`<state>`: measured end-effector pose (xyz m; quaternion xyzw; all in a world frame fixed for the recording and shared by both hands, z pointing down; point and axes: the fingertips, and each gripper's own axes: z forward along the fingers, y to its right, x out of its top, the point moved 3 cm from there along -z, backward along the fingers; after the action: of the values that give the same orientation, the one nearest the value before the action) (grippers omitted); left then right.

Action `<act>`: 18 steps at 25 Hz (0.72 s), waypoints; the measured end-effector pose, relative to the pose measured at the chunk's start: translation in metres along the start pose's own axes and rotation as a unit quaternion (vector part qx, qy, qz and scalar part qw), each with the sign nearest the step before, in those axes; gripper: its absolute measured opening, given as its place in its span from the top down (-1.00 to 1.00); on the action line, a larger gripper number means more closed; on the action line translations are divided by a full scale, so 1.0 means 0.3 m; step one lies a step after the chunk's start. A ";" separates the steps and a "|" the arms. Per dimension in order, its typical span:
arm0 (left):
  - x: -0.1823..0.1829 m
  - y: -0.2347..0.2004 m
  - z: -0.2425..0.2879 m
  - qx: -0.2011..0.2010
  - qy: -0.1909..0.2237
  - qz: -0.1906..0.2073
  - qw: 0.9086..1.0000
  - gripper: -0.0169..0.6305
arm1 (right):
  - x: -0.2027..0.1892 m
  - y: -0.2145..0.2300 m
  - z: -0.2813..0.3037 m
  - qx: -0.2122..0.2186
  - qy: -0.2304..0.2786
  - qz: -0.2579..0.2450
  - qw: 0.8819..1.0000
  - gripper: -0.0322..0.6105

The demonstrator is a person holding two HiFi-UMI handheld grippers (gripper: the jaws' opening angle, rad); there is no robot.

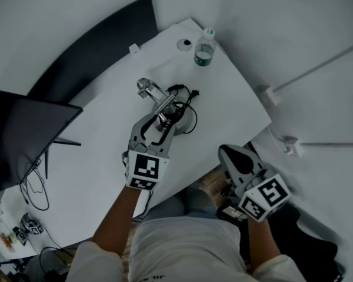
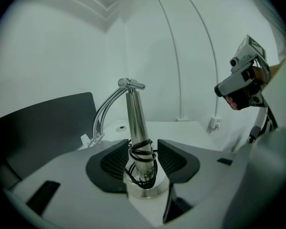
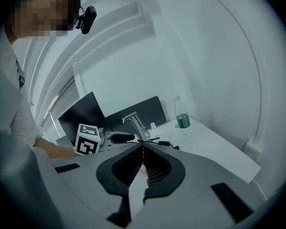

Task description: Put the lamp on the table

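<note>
A chrome desk lamp (image 1: 165, 103) with a curved arm stands upright on the white table (image 1: 100, 151), a black cord wound round its stem (image 2: 136, 123). My left gripper (image 1: 163, 120) reaches over the table and straddles the stem just above the round base (image 2: 145, 191). Its pads (image 2: 112, 162) stand close on both sides of the corded stem, with a thin gap on the right, so it is open. My right gripper (image 1: 241, 157) hangs off the table's near right edge, shut and empty, jaws meeting at the tips (image 3: 143, 149).
A water bottle (image 1: 205, 49) stands at the table's far corner beside a round hole (image 1: 184, 43). A dark monitor (image 1: 23, 140) sits at the left, a dark panel (image 1: 94, 46) runs behind the table. Wall sockets (image 1: 270, 93) are on the right. Loose cables (image 1: 38, 187) hang at the left.
</note>
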<state>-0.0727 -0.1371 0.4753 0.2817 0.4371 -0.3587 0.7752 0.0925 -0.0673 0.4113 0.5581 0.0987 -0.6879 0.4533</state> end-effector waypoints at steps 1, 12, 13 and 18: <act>-0.002 0.002 -0.015 -0.001 -0.001 -0.002 1.000 0.36 | 0.003 -0.004 -0.004 0.001 0.001 -0.001 1.000 0.80; 0.076 0.077 -0.149 -0.028 0.027 -0.033 0.999 0.69 | 0.029 -0.062 -0.052 0.001 0.007 -0.021 1.000 0.80; 0.088 0.089 -0.162 -0.032 0.031 -0.034 0.998 0.73 | 0.035 -0.067 -0.056 0.000 0.007 -0.025 1.000 0.80; 0.115 0.155 -0.241 -0.066 0.037 -0.048 0.996 0.88 | 0.071 -0.084 -0.082 -0.007 0.015 -0.040 0.999 0.80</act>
<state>-0.0575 -0.0664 0.4176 0.2220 0.5014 -0.3547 0.7573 0.0914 -0.0483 0.3749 0.5611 0.1325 -0.6961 0.4279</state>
